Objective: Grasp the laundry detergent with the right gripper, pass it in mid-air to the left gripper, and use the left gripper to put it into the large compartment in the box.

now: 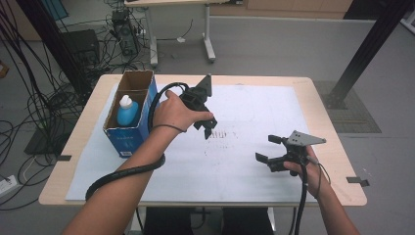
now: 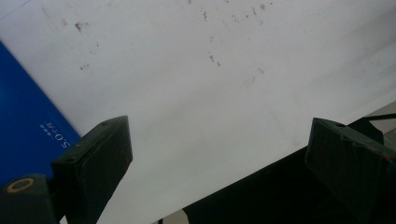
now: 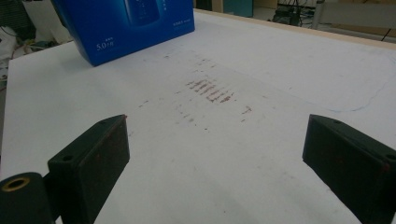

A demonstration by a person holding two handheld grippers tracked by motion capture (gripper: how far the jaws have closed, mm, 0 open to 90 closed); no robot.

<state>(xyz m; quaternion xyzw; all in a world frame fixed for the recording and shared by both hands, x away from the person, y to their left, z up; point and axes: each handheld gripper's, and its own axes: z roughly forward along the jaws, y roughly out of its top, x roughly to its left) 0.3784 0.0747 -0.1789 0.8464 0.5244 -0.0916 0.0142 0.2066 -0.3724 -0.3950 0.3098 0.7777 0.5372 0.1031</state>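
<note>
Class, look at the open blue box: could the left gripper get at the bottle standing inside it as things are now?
Probably yes. The left gripper is open beside the box, whose top is open, and nothing covers the bottle.

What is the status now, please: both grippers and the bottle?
Left gripper open, beside blue box. Right gripper open, over white sheet. Bottle upright in box, untouched. Nothing between.
</note>
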